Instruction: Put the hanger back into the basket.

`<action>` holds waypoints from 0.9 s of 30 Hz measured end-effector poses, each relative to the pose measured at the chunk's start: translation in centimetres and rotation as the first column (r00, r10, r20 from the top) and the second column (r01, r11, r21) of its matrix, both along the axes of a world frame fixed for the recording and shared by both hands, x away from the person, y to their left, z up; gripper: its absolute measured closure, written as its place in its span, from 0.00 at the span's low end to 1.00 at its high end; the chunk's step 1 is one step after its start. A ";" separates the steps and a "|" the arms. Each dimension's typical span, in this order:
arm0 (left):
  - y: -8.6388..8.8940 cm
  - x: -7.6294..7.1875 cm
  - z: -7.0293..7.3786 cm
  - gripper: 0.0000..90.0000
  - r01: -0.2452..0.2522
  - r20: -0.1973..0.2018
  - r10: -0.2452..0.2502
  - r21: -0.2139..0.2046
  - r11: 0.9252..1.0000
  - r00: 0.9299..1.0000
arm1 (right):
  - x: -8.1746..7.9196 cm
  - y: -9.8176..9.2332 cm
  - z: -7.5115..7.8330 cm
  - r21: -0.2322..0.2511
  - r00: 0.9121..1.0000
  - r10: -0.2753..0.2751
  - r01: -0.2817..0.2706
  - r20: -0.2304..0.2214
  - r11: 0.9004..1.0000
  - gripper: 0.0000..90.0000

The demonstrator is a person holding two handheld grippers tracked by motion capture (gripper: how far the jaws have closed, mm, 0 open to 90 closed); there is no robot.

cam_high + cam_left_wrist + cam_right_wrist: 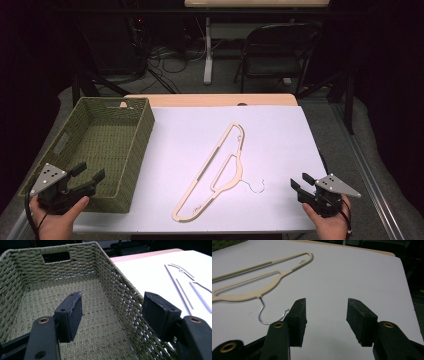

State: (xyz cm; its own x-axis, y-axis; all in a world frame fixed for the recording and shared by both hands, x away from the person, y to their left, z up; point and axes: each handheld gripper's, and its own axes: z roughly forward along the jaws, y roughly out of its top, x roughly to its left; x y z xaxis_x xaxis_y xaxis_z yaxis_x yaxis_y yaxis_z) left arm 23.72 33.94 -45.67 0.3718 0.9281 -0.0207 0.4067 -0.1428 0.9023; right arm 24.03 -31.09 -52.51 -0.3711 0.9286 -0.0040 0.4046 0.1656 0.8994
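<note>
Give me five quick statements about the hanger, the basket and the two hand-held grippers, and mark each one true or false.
1. The cream hanger lies flat on the white table. True.
2. The hanger is inside the green woven basket. False: it lies on the table, to the right of the basket, and the basket is empty.
3. The left hand-held gripper is shut on the basket rim. False: its jaws are open, over the basket's near end, holding nothing.
4. The right hand-held gripper is open and holds nothing. True.
5. The hanger's metal hook points toward the basket. False: it points toward the right hand-held gripper.
</note>
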 end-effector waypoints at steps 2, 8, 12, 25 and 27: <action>0.0 0.0 0.1 0.36 0.000 0.003 0.000 -0.001 1.000 1.000 | -0.1 0.1 0.1 -0.008 1.000 0.006 -0.006 -0.005 1.000 0.57; -0.2 -0.2 0.2 0.36 0.009 0.006 -0.009 -0.012 1.000 1.000 | -0.2 0.4 0.4 -0.019 1.000 0.022 -0.022 0.016 1.000 0.59; -0.5 -0.3 0.3 0.36 0.021 0.009 -0.021 -0.009 1.000 1.000 | -0.1 0.6 0.5 -0.010 1.000 0.024 -0.024 0.009 1.000 0.60; -2.1 -0.4 0.4 0.38 0.074 0.020 -0.074 -0.003 0.997 0.997 | 0.0 2.1 0.7 -0.056 0.995 0.101 -0.101 -0.007 0.993 0.64; -2.3 -0.4 0.4 0.37 0.080 0.025 -0.080 -0.002 0.997 0.996 | -0.2 2.5 0.8 -0.079 0.995 0.099 -0.098 0.011 0.992 0.62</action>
